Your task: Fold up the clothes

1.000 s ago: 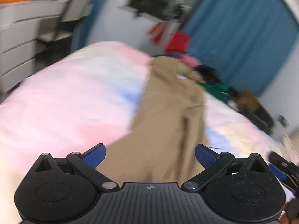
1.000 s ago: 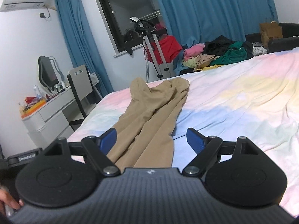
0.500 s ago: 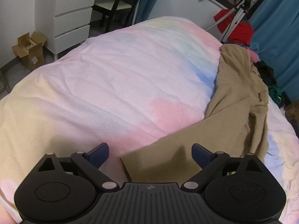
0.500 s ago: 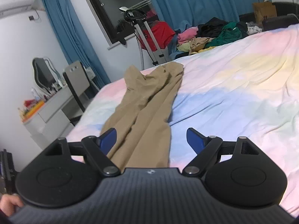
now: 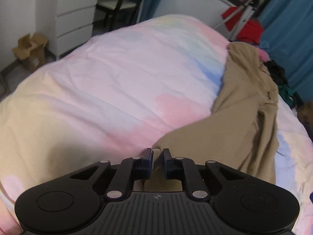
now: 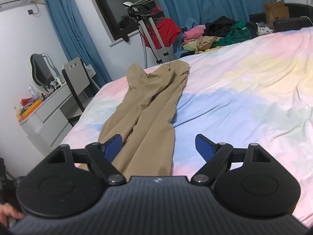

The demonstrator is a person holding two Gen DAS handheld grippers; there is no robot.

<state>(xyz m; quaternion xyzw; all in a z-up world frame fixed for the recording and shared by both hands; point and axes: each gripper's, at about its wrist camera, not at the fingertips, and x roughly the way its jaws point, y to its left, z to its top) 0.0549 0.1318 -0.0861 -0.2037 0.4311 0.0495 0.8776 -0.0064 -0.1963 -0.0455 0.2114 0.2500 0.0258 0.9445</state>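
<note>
In the left wrist view we see our left hand-held gripper [image 5: 156,153] pinched tight on the near hem of the tan trousers [image 5: 242,105], a fold of cloth caught between its fingers. The trousers run from there toward the far right across the pastel bedspread [image 5: 109,86]. A white chest of drawers [image 5: 74,21] and a cardboard box [image 5: 31,49] stand on the far left.

In the right wrist view our right hand-held gripper [image 6: 158,146] hangs spread wide above the bed, gripping nothing. The trousers [image 6: 150,105] lie lengthwise between its fingers and beyond, waistband at the far end. A pile of clothes [image 6: 219,33] sits past the bed, by the blue curtain [image 6: 207,2].
</note>
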